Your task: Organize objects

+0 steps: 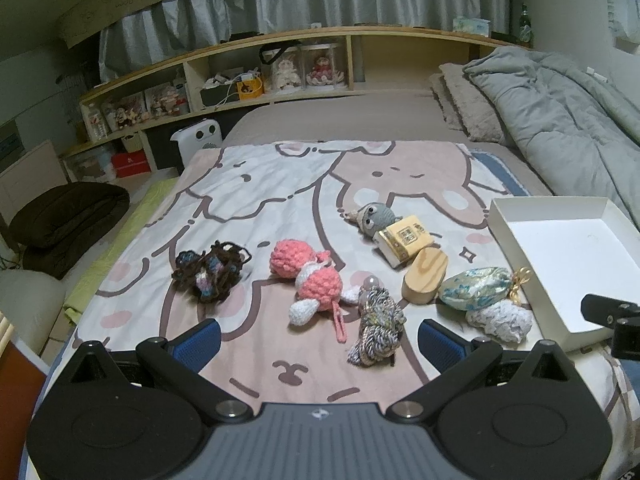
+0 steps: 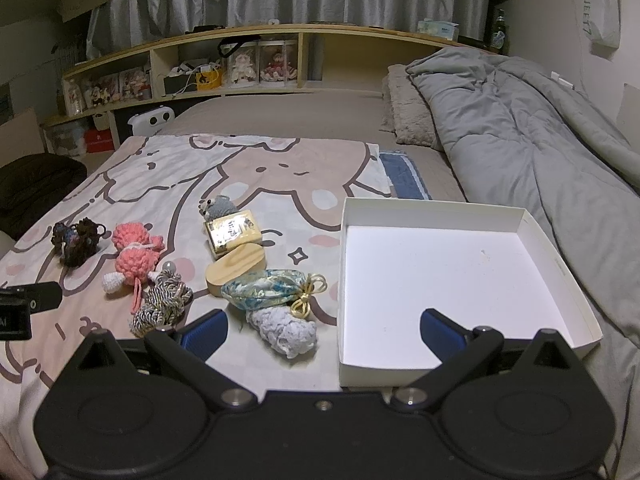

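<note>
Lying across the cartoon-rabbit blanket (image 1: 304, 184), a dark brown yarn tangle (image 1: 211, 274), pink crocheted doll (image 1: 310, 276), twisted grey cord bundle (image 1: 376, 326) and oval wooden block (image 1: 424, 280) precede the shallow white cardboard tray (image 2: 460, 280). Left gripper (image 1: 320, 340) and right gripper (image 2: 324, 330) both gape, holding nothing; the tray's near wall hides behind the right one.

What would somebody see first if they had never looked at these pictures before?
Probably the pink crochet doll lying in the middle of the cartoon bunny blanket, with smaller yarn things and a wooden block scattered around it. Next, the big white box on the right side of the bed, with nothing in it. Both grippers' blue-padded jaws stand wide open at the bottom of each view, holding nothing.
</note>
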Motion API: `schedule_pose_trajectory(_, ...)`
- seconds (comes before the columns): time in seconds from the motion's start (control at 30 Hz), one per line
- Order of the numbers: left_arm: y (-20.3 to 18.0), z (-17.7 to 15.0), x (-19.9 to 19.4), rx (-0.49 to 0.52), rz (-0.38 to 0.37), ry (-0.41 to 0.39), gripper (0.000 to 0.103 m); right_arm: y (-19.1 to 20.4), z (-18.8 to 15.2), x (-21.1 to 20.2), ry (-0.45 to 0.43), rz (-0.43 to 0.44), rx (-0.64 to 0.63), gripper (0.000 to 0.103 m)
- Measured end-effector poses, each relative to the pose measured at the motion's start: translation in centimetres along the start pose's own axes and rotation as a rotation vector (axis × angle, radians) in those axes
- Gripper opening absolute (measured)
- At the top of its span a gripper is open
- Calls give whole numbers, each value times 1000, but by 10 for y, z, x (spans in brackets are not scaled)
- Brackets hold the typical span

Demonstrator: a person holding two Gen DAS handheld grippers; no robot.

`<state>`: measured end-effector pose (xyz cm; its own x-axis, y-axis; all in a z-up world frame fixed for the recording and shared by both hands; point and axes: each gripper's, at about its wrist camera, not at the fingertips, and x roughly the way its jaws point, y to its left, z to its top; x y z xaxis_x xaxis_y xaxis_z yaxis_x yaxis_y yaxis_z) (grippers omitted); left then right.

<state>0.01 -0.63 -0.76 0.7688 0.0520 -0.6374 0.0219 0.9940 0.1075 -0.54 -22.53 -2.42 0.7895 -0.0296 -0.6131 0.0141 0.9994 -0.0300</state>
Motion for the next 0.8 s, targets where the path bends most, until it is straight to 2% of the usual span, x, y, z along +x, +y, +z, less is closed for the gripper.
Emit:
schedule_pose_trajectory(0.43,3,24,17,-12,-17,-28,103,-2,24,17,-60,2,9,103)
schedule_pose_trajectory(0.63,8,35,42,-21,-39,-17,103,-3,39,28,-98,46,-5,103)
schedule_pose_trajectory(0.8,15,39,60,-21,-28,-15,103,-1,50,46,-114,41,-23,103)
